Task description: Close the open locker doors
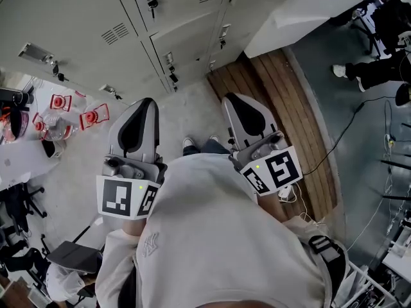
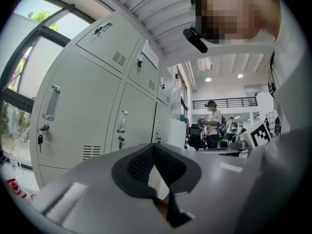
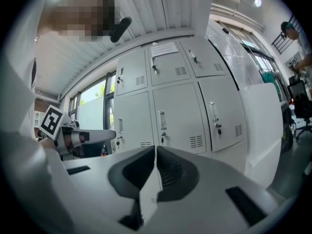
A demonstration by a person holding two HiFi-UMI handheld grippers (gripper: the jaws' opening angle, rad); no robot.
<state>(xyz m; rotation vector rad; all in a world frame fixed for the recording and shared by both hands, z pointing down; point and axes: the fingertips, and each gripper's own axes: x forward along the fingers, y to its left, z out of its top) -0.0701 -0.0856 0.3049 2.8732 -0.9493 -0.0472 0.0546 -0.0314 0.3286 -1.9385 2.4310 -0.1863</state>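
Head view first: the left gripper (image 1: 149,101) and the right gripper (image 1: 232,97) are held side by side, close to the white-shirted chest, both aimed at the pale grey metal lockers (image 1: 83,18) along the top of the frame. The locker doors (image 1: 186,34) that can be seen lie flush in their frames, with keys hanging from several locks. A pair of white-toed shoes (image 1: 189,144) is caught on the speckled floor between the two tools, well short of the lockers. A brown wooden plank platform (image 1: 282,101) runs just right of the right gripper, and a tall white box-like unit (image 1: 308,11) is set against the lockers' right end. Some red-and-clear plastic items (image 1: 70,114) are scattered at the left.

Over to the left gripper view: the left gripper (image 2: 154,147) is seen with its jaws brought together at the tips and nothing held, the lockers (image 2: 83,96) rising ahead and to the left. People (image 2: 213,123) are seen standing far back in the hall.

In the right gripper view, the right gripper (image 3: 155,149) is likewise pressed together on nothing, with only a thin slit left between the pads. The lockers (image 3: 175,106) are seen straight ahead, doors flush, beside the white unit (image 3: 263,126).
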